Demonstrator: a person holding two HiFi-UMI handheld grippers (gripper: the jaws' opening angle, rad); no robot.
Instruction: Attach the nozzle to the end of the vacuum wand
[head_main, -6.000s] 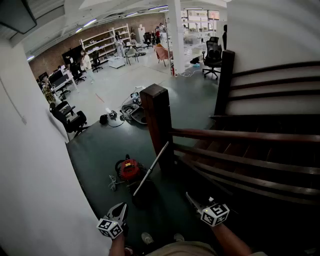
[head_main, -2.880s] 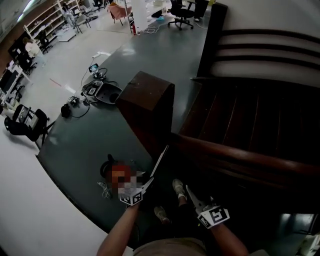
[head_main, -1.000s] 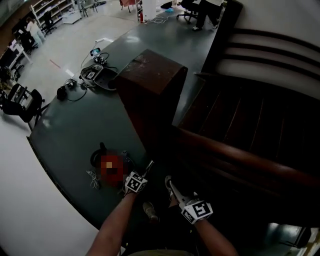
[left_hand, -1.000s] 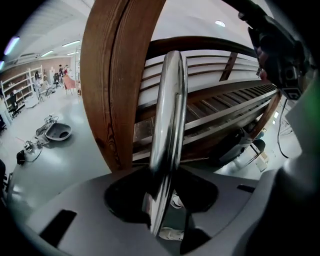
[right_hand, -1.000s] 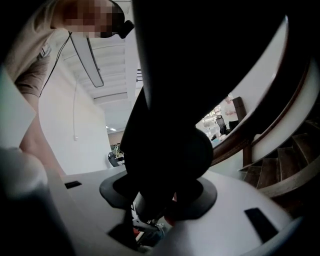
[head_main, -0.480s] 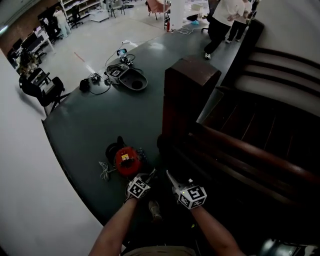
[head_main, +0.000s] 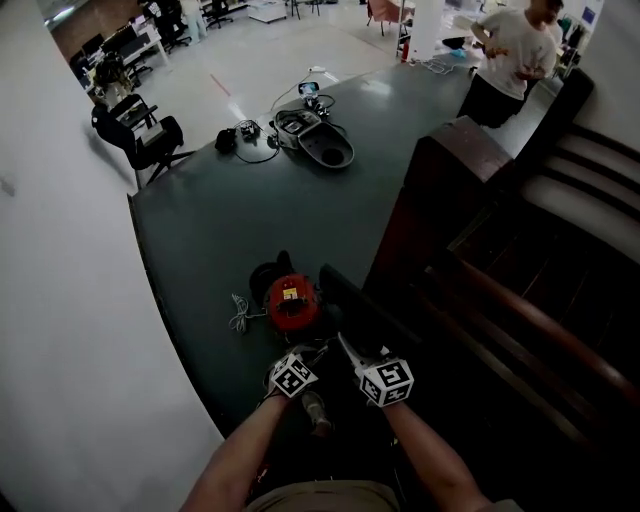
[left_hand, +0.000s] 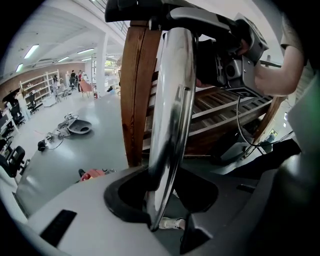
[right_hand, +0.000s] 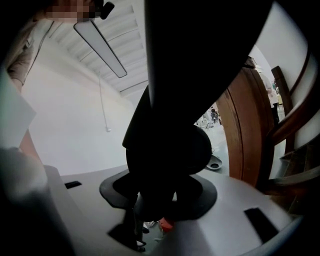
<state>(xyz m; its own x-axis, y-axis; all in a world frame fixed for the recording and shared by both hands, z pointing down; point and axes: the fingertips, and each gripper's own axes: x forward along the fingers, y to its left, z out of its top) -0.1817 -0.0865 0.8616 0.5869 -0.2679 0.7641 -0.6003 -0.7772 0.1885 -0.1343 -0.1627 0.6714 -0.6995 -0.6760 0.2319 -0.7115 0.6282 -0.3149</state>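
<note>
My left gripper (left_hand: 161, 197) is shut on the chrome vacuum wand (left_hand: 170, 110), which runs up between its jaws and fills the middle of the left gripper view. In the right gripper view a black nozzle (right_hand: 172, 145) sits between the jaws of my right gripper (right_hand: 160, 202), which is shut on it. From the head view the left gripper (head_main: 303, 362) and right gripper (head_main: 352, 356) are close together, just in front of the red vacuum body (head_main: 290, 303). The dark nozzle (head_main: 350, 300) reaches up and left from the right gripper. Where wand and nozzle meet is hidden.
A brown wooden newel post (head_main: 440, 200) and the stair rails (head_main: 530, 330) stand right of my hands. A white wall (head_main: 70, 300) closes the left. Cables and a grey device (head_main: 318, 140) lie farther off on the dark floor, near an office chair (head_main: 140, 135). A person (head_main: 515, 50) stands beyond the post.
Both grippers have drawn closer together in front of the red vacuum. The head view has swung so the post now sits to the right, and a person has come into view behind it.
</note>
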